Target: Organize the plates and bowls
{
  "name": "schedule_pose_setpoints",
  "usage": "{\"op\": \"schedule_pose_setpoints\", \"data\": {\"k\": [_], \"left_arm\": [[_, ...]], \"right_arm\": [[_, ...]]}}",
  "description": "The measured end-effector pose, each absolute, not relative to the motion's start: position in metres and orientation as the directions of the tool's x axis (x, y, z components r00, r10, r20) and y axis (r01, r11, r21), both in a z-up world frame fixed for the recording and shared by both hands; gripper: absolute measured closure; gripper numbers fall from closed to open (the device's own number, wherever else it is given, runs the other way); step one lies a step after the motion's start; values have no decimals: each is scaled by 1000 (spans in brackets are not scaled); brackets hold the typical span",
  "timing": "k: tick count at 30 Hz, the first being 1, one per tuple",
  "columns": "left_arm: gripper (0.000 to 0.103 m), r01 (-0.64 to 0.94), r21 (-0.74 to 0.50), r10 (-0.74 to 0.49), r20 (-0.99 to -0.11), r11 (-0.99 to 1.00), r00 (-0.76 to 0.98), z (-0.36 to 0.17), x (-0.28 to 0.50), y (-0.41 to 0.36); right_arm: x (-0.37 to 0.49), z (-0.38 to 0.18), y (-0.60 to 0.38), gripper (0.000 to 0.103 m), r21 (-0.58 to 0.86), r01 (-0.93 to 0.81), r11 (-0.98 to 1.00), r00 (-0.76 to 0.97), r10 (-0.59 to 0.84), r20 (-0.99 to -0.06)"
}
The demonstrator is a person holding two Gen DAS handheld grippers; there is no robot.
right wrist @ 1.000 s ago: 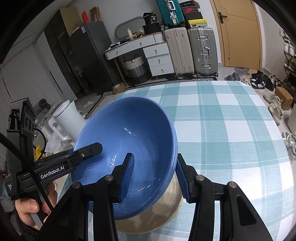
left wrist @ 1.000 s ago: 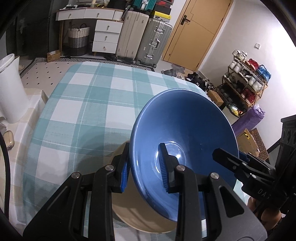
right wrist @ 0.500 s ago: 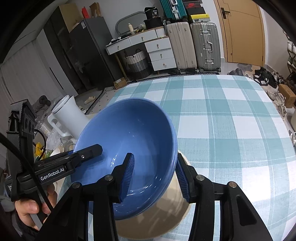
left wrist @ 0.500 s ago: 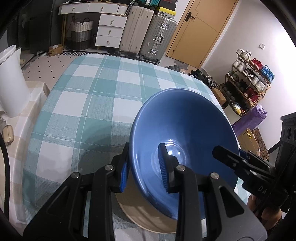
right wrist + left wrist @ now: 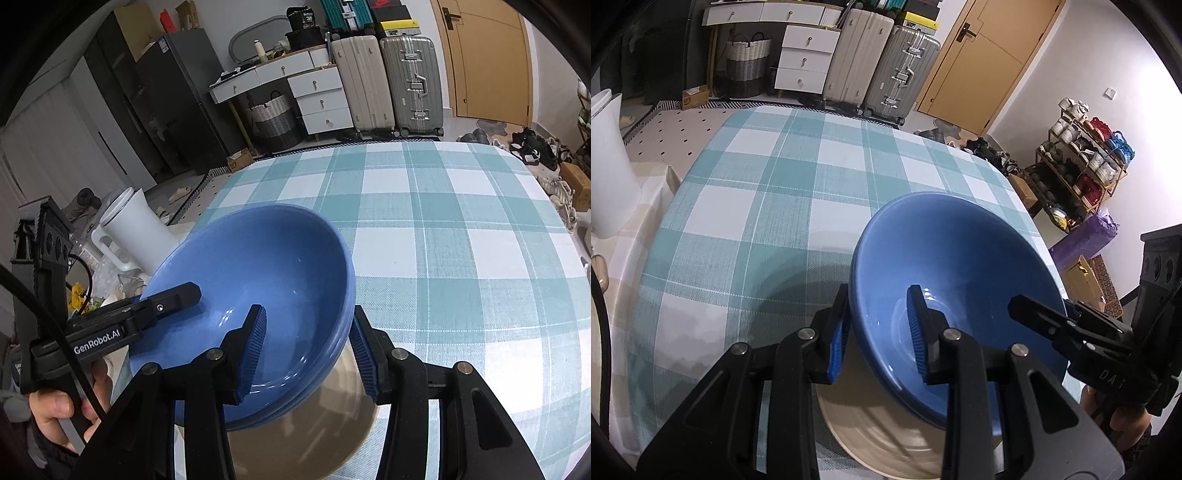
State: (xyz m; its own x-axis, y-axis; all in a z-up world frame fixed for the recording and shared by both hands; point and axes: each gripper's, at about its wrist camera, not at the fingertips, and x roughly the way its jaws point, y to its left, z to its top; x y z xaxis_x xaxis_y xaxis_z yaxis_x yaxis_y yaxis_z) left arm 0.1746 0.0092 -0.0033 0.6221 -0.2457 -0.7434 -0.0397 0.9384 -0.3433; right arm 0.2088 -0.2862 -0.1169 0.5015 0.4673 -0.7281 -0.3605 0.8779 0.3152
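Checked tablecloth under beige plate

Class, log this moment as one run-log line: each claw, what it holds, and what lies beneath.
left claw: shut on blue bowl rim | right claw: shut on opposite rim | bowl: tilted, above beige plate | surface: checked tablecloth

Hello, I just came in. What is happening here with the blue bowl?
A person holds a gripper in each hand, and both grip one blue bowl by its rim, on opposite sides. The left gripper and the right gripper each have one finger inside the bowl and one outside. The bowl is tilted over a beige plate on the checked tablecloth. Whether it touches the plate is unclear.
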Motion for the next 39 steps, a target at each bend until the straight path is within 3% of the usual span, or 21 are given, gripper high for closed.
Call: {"op": "schedule_pose_setpoints", "data": {"k": [5,6,8,10,12,15,18,20,27,39], "left_arm": [[60,-33,-324,-230,-736,946,637,-2,173,10],[57,-29,-319,-227,-731,947,643,-1,172,11],[42,-23,-305,-214,-718,952,662,3,166,14],[32,-16,-300,-208,-699,954,684,9,159,18],[24,0,-295,-209,-679,956,703,15,151,22],[20,27,-265,-198,-645,964,738,27,136,26],[3,45,-228,-178,-605,973,776,40,118,28],[1,59,-203,-167,-570,977,805,48,103,29],[1,85,-140,-145,-500,986,854,51,61,30],[1,101,-172,-166,-427,980,889,11,19,44]], "right_arm": [[207,-117,-287,54,289,-378,880,507,458,-730],[205,-116,-288,51,282,-382,880,512,456,-728],[202,-114,-291,42,265,-384,884,528,446,-723],[199,-111,-294,28,259,-395,881,540,451,-711],[195,-107,-298,21,267,-414,870,543,471,-695],[187,-100,-301,16,249,-455,855,549,489,-678],[176,-95,-302,8,226,-486,844,568,501,-653],[167,-91,-306,2,212,-507,835,589,516,-623],[134,-88,-324,1,174,-546,819,647,545,-534],[97,-118,-350,1,171,-565,807,691,576,-436]]}}
